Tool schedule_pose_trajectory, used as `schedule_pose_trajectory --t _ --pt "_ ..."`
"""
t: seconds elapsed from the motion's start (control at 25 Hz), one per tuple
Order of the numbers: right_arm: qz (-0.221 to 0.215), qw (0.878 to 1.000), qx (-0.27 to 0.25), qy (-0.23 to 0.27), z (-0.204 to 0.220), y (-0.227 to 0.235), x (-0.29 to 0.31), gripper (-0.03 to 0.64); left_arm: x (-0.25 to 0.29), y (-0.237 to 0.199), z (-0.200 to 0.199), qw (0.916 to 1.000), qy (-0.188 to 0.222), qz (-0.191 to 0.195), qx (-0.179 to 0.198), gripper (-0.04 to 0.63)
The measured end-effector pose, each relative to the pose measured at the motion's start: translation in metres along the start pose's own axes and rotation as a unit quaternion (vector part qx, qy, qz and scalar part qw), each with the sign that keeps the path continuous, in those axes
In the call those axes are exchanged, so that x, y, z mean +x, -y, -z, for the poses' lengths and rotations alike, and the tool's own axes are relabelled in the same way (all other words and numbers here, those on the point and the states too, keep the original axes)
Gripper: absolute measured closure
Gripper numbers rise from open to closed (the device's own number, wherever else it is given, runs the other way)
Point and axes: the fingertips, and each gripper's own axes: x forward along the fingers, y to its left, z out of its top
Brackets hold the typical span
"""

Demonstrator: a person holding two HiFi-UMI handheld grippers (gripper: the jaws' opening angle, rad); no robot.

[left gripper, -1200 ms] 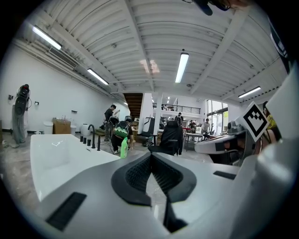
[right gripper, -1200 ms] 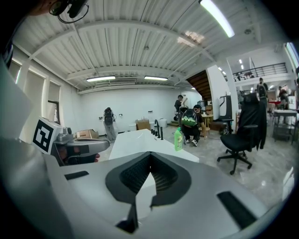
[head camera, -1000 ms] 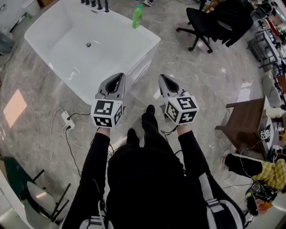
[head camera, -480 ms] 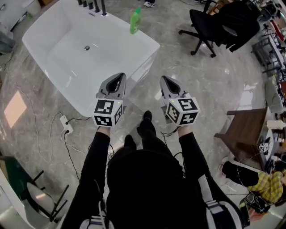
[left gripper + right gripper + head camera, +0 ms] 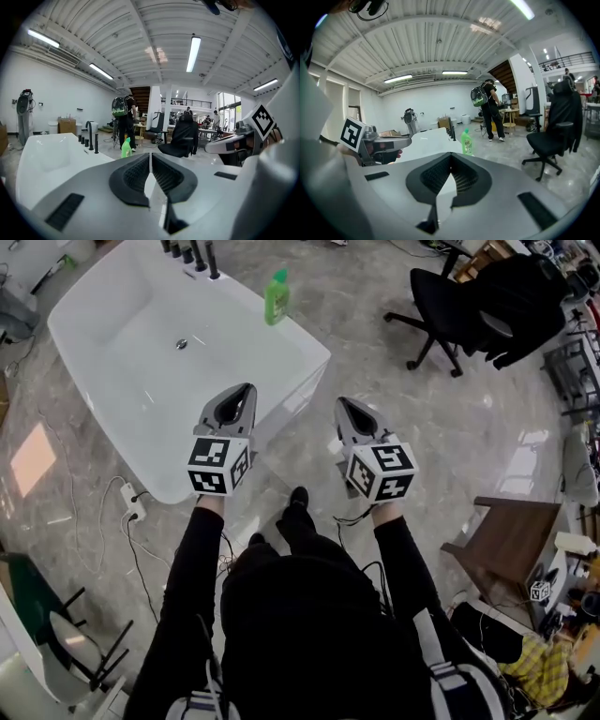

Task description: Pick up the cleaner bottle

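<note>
The green cleaner bottle (image 5: pixel 276 296) stands upright on the far rim of the white bathtub (image 5: pixel 302 341). It also shows in the left gripper view, where the bottle (image 5: pixel 126 147) is small and far ahead, and in the right gripper view, bottle (image 5: pixel 467 141). My left gripper (image 5: pixel 246 390) hovers over the tub's near corner, shut and empty. My right gripper (image 5: pixel 340 402) is held beside it over the floor, jaws together with nothing between them. Both are well short of the bottle. The left gripper (image 5: pixel 150 157) and the right gripper (image 5: pixel 450 160) point toward it.
Black taps (image 5: pixel 192 254) stand at the tub's far end. A black office chair (image 5: pixel 445 301) is at the upper right and a wooden table (image 5: pixel 506 540) at the right. A power strip (image 5: pixel 127 497) with cables lies on the floor at the left. A person with a backpack (image 5: pixel 123 123) stands far off.
Both grippers have moved forward toward the tub together with the person; the left one now reaches over the tub's corner. The bottle appears nearer. Both stay shut.
</note>
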Motion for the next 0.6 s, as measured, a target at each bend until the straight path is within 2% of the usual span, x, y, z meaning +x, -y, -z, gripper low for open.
schedule_pose_trajectory --t 0.2,0.36,0.6 --pt "-0.018 1.0 -0.003 -0.003 -0.013 0.026 0.018 0.615 0.034 -0.01 -0.008 0.9997 -0.005 -0.022 0.005 0.581" --pt "-0.027 1.0 -0.004 -0.009 -0.016 0.033 0.033 0.615 0.051 -0.026 -0.013 0.999 -0.001 -0.041 0.016 0.545" --pt "-0.025 1.0 0.004 -0.014 -0.021 0.049 0.064 0.615 0.093 -0.046 -0.005 0.9991 -0.022 -0.032 0.016 0.475"
